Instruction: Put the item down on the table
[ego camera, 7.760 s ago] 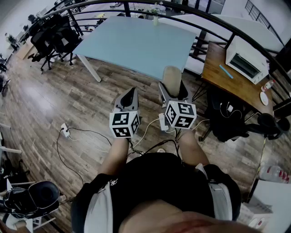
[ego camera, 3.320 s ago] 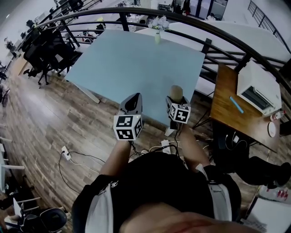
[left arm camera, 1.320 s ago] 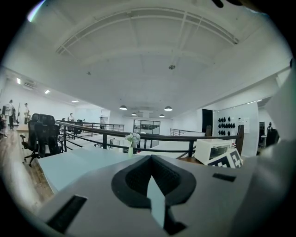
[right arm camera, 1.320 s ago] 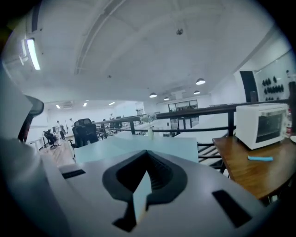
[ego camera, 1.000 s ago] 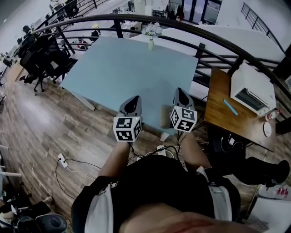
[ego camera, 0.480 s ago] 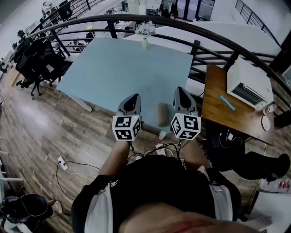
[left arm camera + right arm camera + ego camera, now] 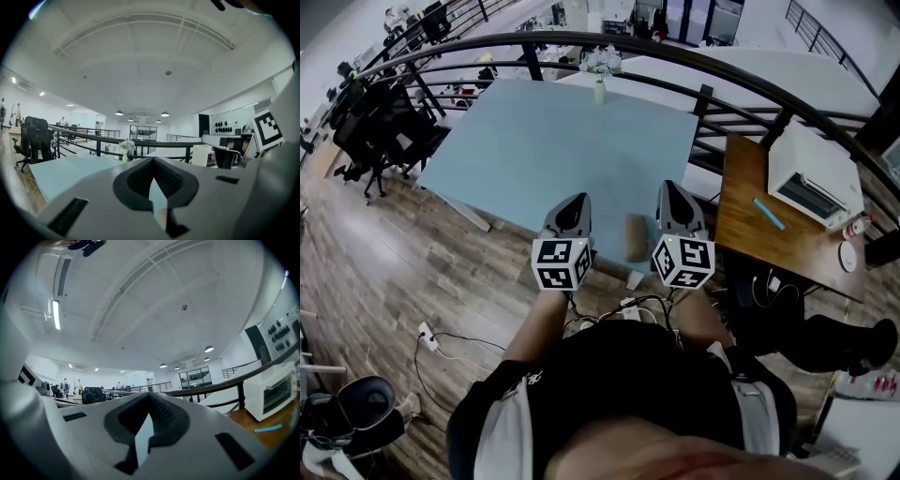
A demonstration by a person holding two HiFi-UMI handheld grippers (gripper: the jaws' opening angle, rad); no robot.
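A tan, roughly cylindrical item [image 7: 636, 237] rests on the near edge of the light blue table [image 7: 553, 141], free of both grippers. My left gripper [image 7: 572, 208] hovers just left of it and my right gripper [image 7: 673, 192] just right of it, both over that same table edge. In the left gripper view the jaws [image 7: 152, 187] meet with only a thin slit between them and hold nothing. The right gripper view shows the same: jaws [image 7: 145, 427] together and empty, pointing out over the room.
A small vase of flowers [image 7: 599, 86] stands at the table's far edge, before a dark curved railing [image 7: 722, 70]. A wooden side table [image 7: 745, 220] at the right carries a white toaster oven [image 7: 814, 178]. Office chairs [image 7: 384, 122] stand at the left; cables [image 7: 441, 309] lie on the floor.
A second ago the tan item was hidden by the right gripper; it now shows on the table edge between the grippers. Over the last half second almost nothing has moved.
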